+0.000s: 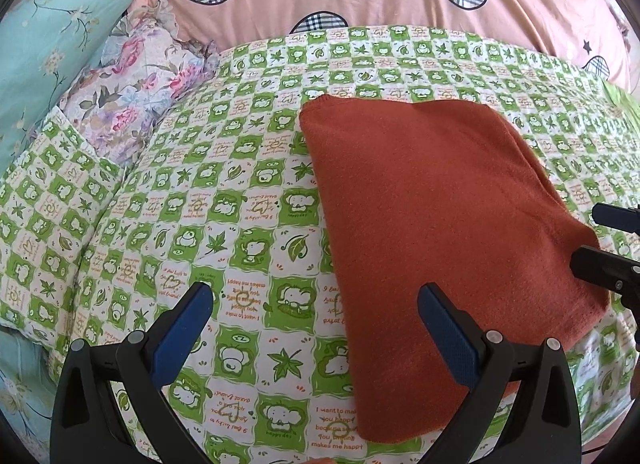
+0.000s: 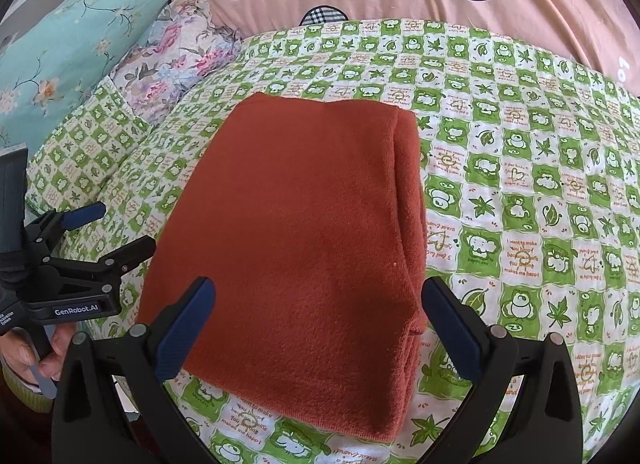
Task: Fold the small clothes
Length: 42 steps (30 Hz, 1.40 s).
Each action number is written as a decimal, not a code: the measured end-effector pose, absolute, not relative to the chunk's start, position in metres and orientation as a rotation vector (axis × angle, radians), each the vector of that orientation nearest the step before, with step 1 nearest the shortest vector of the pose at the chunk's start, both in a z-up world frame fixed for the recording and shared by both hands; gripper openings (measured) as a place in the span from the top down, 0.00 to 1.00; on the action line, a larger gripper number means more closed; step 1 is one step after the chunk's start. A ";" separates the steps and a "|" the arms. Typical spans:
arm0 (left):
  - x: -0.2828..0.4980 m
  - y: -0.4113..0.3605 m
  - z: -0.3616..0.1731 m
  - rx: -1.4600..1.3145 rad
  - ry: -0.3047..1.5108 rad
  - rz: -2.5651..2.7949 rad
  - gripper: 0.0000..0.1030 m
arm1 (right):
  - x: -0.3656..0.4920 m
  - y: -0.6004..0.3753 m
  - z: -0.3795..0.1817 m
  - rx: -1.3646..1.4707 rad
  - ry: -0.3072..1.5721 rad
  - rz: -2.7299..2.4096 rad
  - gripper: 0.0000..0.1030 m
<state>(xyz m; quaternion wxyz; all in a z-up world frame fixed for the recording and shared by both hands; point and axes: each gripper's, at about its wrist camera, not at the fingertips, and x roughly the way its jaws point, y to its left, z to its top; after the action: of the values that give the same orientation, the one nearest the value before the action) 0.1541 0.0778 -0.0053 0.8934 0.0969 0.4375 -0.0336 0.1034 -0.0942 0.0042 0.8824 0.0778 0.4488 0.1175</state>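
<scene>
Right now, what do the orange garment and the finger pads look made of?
Orange garment: soft knit or fleece, by its matte, fuzzy nap and thick folded edge. Finger pads: blue rubber or textured plastic, by the fine dimpled grip pattern; which one is unclear.

Both wrist views look steeply down, close, at the green-checked sheet [image 1: 248,200]; both share the folded rust cloth [image 2: 304,248] and the pillows in the upper left of the frame.
</scene>
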 end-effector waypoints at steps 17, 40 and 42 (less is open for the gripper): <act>0.150 0.078 0.000 0.178 0.896 -0.090 0.01 | 0.099 -0.094 0.004 0.181 0.932 0.236 0.00; 0.137 0.076 0.004 0.181 0.877 -0.105 0.01 | 0.095 -0.088 0.009 0.180 0.925 0.242 0.00; 0.137 0.077 0.004 0.179 0.876 -0.103 0.01 | 0.094 -0.087 0.011 0.179 0.922 0.243 0.00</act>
<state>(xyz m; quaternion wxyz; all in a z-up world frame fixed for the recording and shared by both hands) 0.1366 0.0768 0.0041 0.9005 0.0863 0.4232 -0.0500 0.0939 -0.0875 0.0108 0.8846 0.0859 0.4433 0.1167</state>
